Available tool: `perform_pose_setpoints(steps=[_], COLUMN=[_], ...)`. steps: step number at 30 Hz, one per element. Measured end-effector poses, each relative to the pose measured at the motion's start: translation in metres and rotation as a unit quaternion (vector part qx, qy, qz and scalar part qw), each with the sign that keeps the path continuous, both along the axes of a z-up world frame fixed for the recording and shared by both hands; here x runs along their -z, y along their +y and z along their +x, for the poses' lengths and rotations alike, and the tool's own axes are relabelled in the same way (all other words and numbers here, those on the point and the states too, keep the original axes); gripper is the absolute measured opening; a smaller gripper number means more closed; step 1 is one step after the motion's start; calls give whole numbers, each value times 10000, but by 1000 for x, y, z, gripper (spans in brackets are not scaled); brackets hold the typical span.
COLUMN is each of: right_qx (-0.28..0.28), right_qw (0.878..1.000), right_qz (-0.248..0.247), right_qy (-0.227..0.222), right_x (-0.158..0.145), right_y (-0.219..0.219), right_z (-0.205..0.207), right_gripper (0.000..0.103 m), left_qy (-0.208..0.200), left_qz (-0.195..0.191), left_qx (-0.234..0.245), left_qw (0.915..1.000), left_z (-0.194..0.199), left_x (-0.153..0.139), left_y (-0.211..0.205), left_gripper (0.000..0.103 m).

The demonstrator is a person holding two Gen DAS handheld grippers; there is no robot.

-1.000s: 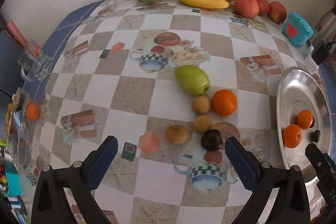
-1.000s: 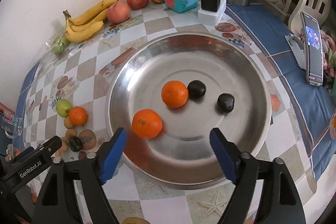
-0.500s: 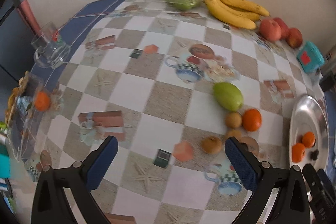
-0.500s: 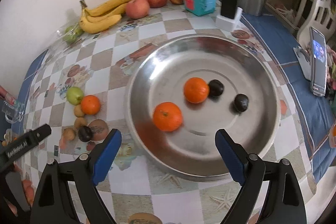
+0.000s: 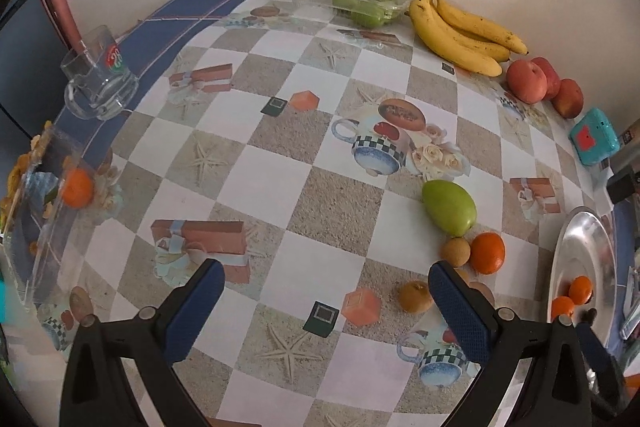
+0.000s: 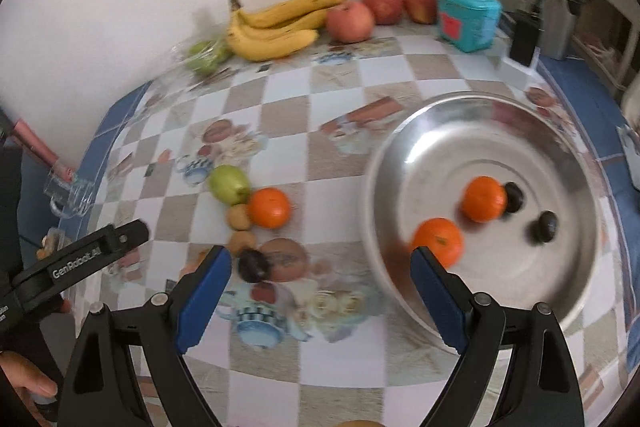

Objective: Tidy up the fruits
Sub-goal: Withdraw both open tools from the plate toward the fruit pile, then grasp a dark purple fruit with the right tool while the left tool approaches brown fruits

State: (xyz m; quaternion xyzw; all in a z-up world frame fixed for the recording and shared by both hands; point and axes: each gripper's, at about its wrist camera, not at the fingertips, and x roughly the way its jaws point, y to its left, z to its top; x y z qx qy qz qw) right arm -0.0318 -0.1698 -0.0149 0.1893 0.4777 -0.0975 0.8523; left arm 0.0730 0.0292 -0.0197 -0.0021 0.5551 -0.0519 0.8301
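Both tools are spread wide and carry nothing: the left tool (image 5: pixel 324 301) hangs over bare tabletop (image 5: pixel 256 183), while the right tool (image 6: pixel 320 279) hovers just above the dark plum (image 6: pixel 253 265) at the near end of the loose fruit cluster. The steel tray (image 6: pixel 568 163) lies to the right, already holding two oranges and two plums. Picking up that plum looks like the step in hand; it is best done by centring the fingers on it, clear of the small brown fruit (image 6: pixel 241 241) touching it. The plum is roundish, so no long axis can be told.

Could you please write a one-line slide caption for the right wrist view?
Open right gripper hovers between the round steel tray holding two oranges and the loose dark plum on the checkered tablecloth.
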Motion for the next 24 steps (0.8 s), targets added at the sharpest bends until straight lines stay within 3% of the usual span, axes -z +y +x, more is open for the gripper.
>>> perform_pose_setpoints(steps=[8,17,24], right_qx=[-467,-558,-578], right_qw=[9984,9961,9946], right_qz=[-51,-81,-250], right_qy=[320,674,824], right_x=[18,43,55], right_y=[25,31,33], right_z=[16,28,33], right_gripper=[91,91,91], left_qy=[247,646,729], left_qz=[86,89,-6], left_qx=[66,82,129], left_qw=[9996,9978,9973], left_z=[2,5,6], left_x=[14,36,40], left_y=[-3,-7,-10], left_gripper=[103,103,103])
